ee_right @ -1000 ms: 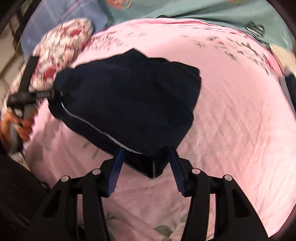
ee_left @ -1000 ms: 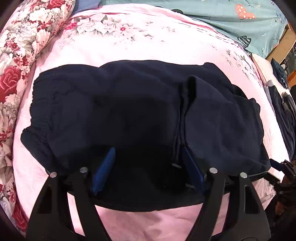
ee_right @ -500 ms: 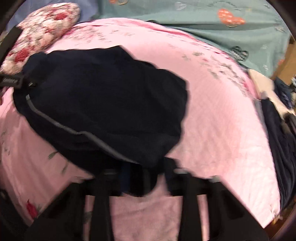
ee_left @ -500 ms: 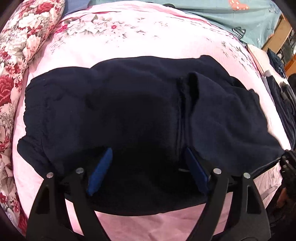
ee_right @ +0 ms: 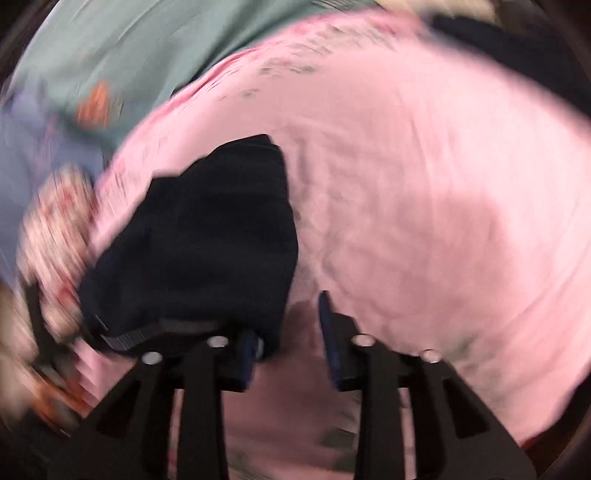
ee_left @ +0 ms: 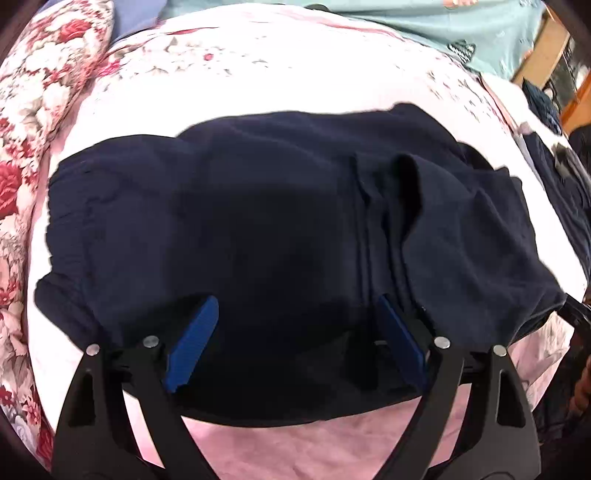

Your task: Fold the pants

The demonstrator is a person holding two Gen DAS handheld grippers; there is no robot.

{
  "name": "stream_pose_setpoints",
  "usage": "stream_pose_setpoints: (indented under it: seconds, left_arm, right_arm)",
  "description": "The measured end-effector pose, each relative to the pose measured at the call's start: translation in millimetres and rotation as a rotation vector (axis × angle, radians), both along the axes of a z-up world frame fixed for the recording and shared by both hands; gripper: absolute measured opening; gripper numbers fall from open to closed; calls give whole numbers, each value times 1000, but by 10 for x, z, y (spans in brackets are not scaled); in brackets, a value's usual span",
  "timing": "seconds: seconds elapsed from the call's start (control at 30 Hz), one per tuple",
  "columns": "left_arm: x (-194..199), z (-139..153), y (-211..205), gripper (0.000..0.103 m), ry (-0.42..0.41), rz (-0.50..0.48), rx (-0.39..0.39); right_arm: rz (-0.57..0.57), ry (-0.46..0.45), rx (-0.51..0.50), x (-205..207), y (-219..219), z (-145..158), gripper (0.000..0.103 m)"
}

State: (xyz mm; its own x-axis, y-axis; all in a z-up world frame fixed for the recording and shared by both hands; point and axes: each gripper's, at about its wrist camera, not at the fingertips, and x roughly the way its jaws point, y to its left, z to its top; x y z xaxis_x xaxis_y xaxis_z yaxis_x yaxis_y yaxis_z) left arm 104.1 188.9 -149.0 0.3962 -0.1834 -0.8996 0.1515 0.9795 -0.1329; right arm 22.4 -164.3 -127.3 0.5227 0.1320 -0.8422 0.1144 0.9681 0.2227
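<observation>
Dark navy pants (ee_left: 258, 221) lie folded on the pink bedsheet (ee_left: 280, 74). My left gripper (ee_left: 295, 321) is open, its blue pads (ee_left: 194, 332) spread wide over the near edge of the pants, with cloth lying between them. In the blurred right wrist view the pants (ee_right: 207, 243) sit left of centre. My right gripper (ee_right: 290, 332) is open and empty, its left finger beside the pants' near corner and pink sheet between the pads.
A red floral pillow (ee_left: 33, 110) lies at the left, teal bedding (ee_left: 424, 22) at the back. More dark clothing (ee_left: 561, 192) lies at the right edge of the bed. The right gripper shows at the left view's right edge (ee_left: 576, 314).
My right gripper has let go of the pants' corner and swung to the right, blurring its view. My left gripper stays open over the pants, which shifted slightly.
</observation>
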Motion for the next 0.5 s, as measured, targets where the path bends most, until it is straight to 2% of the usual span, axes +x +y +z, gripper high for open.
stream_pose_setpoints:
  seconds: [0.1, 0.17, 0.27, 0.37, 0.43, 0.5]
  left_arm:
    - [-17, 90, 108, 88, -13, 35, -26]
    - [-43, 169, 126, 88, -28, 52, -42]
    - [-78, 324, -38, 88, -53, 18, -85]
    - [-105, 392, -308, 88, -63, -38, -130]
    - [-115, 311, -591, 88, -49, -102, -132]
    - [-95, 97, -735, 88, -20, -111, -55]
  right_arm:
    - [87, -22, -79, -111, 35, 253, 42]
    - [135, -90, -59, -118, 3, 435, 42]
    - [211, -155, 16, 333, 90, 587, 42]
    - [281, -134, 82, 843, 211, 444, 42]
    - [333, -32, 165, 1107, 223, 188, 42]
    - [348, 70, 36, 1240, 173, -155, 41]
